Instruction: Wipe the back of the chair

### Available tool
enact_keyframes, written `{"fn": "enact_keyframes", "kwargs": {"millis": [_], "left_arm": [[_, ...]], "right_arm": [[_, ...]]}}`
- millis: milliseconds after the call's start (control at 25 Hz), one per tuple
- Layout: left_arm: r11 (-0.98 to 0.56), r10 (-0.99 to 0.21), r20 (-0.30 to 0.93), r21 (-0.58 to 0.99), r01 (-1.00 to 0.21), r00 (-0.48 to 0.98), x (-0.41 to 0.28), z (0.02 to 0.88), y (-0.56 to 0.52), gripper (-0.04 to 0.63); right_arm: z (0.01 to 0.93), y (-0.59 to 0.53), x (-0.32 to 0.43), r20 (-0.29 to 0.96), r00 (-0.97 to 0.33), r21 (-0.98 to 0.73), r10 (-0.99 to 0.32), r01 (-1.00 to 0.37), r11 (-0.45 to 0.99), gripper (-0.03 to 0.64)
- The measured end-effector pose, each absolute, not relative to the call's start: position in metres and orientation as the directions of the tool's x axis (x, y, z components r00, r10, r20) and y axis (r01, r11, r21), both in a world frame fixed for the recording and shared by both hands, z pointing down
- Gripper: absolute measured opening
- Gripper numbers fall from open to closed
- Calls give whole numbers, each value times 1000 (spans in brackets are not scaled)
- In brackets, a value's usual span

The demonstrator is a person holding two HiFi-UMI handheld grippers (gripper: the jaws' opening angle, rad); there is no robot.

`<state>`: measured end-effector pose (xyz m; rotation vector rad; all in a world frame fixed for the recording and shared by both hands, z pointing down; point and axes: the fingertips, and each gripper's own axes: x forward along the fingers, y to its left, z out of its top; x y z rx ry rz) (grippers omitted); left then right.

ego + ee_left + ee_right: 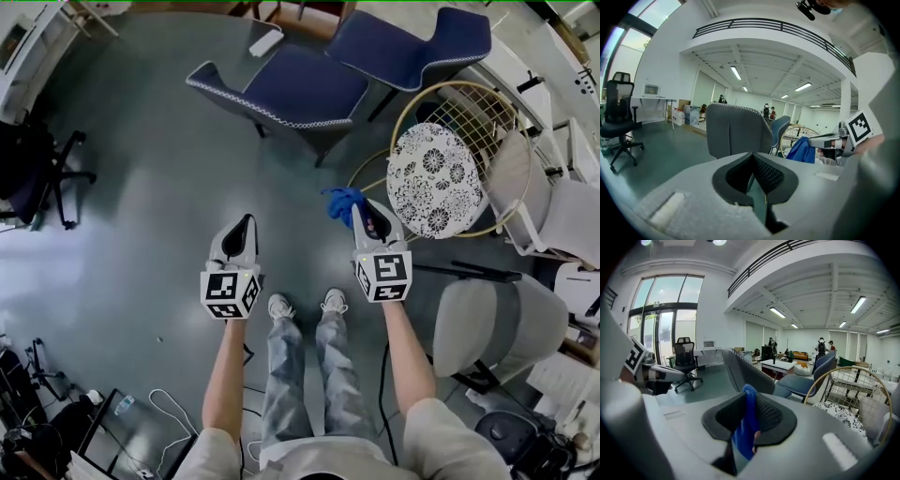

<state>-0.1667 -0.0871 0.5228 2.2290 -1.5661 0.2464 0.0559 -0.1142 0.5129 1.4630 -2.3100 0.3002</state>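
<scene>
A dark blue armchair (pixel 300 89) with white stitching stands on the floor ahead of me, its grey back (pixel 736 133) turned toward me. A second blue armchair (pixel 412 42) faces it. My right gripper (pixel 367 220) is shut on a blue cloth (pixel 341 201), which bunches out past the jaws (pixel 746 425) and also shows from the left gripper view (pixel 802 151). My left gripper (pixel 238 234) is shut with nothing between its jaws, level with the right one. Both are held well short of the chair back.
A round wire chair (pixel 464 141) with a black-and-white floral cushion (pixel 433 180) stands at my right. A grey padded seat (pixel 487 323) is at the lower right. A black office chair (pixel 42 173) stands at the left. Cables (pixel 178 412) lie on the floor behind me.
</scene>
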Motion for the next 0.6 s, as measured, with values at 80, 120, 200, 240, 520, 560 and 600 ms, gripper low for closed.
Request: {"fn": "enact_keyframes", "kwargs": {"millis": [80, 120, 200, 240, 520, 560, 600], "left_arm": [[-288, -860, 367, 224, -931, 354, -165, 531, -87, -2], [-287, -860, 368, 224, -931, 354, -165, 535, -87, -2], [-289, -859, 368, 224, -931, 355, -164, 544, -87, -2], [-290, -858, 371, 224, -931, 356, -162, 547, -87, -2], [-286, -854, 382, 223, -932, 354, -159, 566, -83, -2], [-284, -853, 385, 224, -932, 352, -160, 567, -82, -2], [-281, -852, 388, 225, -933, 351, -161, 567, -81, -2]], "right_arm": [[522, -115, 55, 435, -387, 28, -813, -897, 442, 61], [526, -116, 53, 436, -391, 29, -811, -894, 447, 61], [534, -121, 49, 433, -401, 30, -807, -889, 458, 61], [536, -123, 46, 431, -407, 29, -805, -886, 463, 61], [529, -154, 16, 380, -447, 31, -810, -869, 494, 61], [525, -159, 10, 372, -453, 30, -810, -866, 499, 61], [520, -164, 3, 363, -462, 30, -809, -862, 506, 61]]}}
